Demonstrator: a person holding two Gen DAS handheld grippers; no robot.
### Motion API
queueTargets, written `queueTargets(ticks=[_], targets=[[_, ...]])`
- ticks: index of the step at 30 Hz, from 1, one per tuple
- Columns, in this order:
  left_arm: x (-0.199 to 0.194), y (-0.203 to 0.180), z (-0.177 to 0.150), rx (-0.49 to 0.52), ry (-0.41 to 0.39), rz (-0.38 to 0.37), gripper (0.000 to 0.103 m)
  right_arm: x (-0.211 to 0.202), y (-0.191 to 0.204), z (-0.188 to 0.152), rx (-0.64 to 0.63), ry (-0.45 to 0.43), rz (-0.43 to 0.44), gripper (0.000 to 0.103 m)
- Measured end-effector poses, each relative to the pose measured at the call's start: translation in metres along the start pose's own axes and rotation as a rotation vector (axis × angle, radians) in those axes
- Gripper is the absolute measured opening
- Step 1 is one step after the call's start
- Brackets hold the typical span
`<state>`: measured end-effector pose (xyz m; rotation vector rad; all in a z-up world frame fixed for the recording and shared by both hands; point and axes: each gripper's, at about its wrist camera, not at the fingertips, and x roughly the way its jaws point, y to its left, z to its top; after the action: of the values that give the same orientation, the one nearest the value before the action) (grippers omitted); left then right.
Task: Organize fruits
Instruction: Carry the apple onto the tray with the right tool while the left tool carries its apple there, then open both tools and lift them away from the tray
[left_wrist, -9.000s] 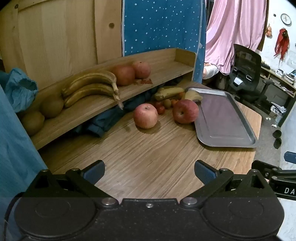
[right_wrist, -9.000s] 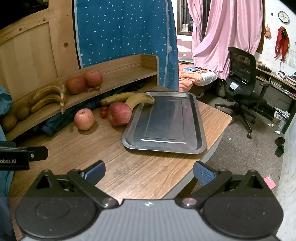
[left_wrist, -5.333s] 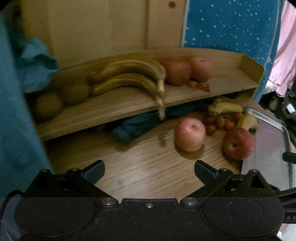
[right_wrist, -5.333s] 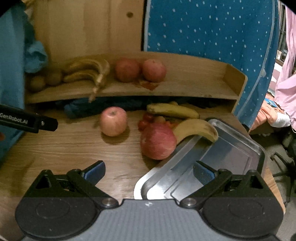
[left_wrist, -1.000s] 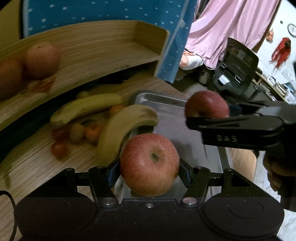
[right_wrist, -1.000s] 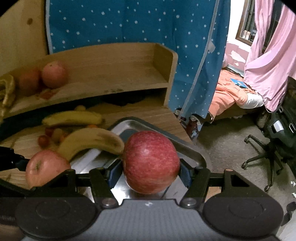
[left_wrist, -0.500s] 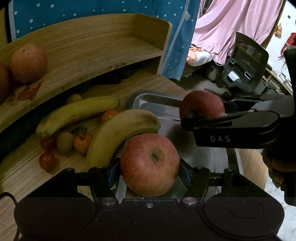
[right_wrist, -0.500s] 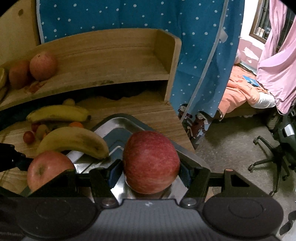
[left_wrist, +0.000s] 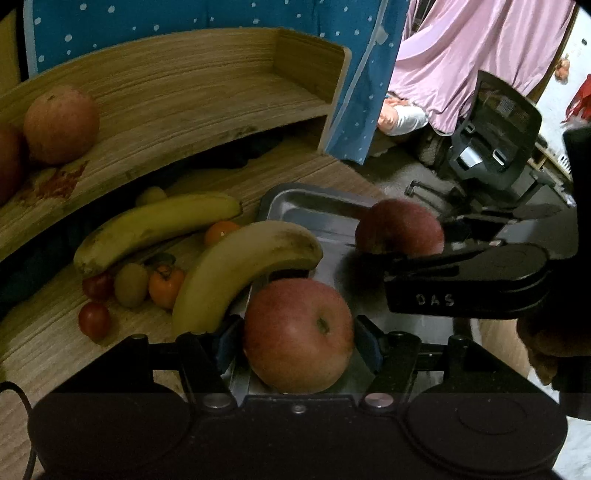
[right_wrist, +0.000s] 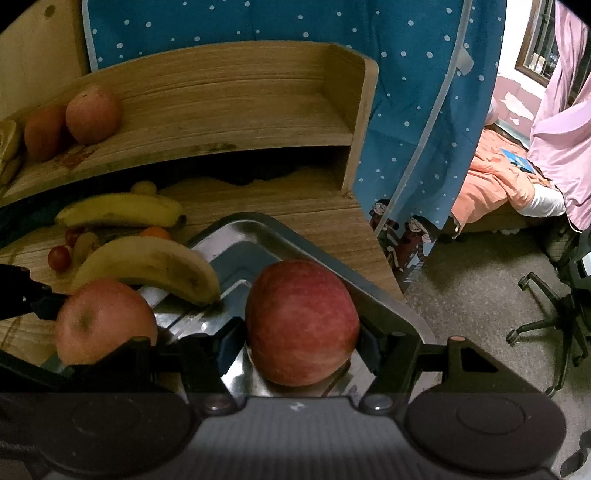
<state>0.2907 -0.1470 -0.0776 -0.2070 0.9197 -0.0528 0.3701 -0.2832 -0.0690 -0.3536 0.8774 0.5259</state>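
Note:
My left gripper (left_wrist: 297, 341) is shut on a pale red apple (left_wrist: 297, 334), held low over the near left part of the steel tray (left_wrist: 314, 206). My right gripper (right_wrist: 300, 345) is shut on a darker red apple (right_wrist: 301, 321) over the tray's (right_wrist: 251, 229) right side. That darker apple (left_wrist: 400, 227) also shows in the left wrist view, farther along the tray. Whether either apple touches the tray I cannot tell. A banana (left_wrist: 240, 266) lies with one end over the tray's left rim.
A second banana (left_wrist: 155, 225) and several small tomatoes (left_wrist: 166, 282) lie on the wooden table left of the tray. The wooden shelf (right_wrist: 221, 110) behind holds two apples (right_wrist: 92, 114). The table edge runs just right of the tray; an office chair (left_wrist: 495, 147) stands beyond.
Both grippers have carried their apples a little farther over the tray and slightly lower. Neither grip has changed, and the last half second shows almost no motion.

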Motion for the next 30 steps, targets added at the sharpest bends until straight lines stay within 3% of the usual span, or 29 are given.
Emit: queueTargets(ticks=[8, 20, 24, 30], targets=[[-0.022, 0.001, -0.004, 0.016, -0.048, -0.008, 0.07, -0.023, 0.0, -0.004, 0.033, -0.054, -0.022, 0.071], [-0.101, 0.049, -0.028, 0.011, -0.134, 0.035, 0.098, -0.092, 0.037, -0.025, 0.157, -0.166, -0.125, 0.097], [-0.125, 0.078, -0.041, 0.041, -0.143, 0.047, 0.101, -0.114, 0.069, -0.045, 0.212, -0.156, -0.173, 0.101], [-0.149, 0.119, -0.067, 0.028, -0.125, 0.077, 0.102, -0.138, 0.121, -0.077, 0.284, -0.081, -0.175, 0.103]])
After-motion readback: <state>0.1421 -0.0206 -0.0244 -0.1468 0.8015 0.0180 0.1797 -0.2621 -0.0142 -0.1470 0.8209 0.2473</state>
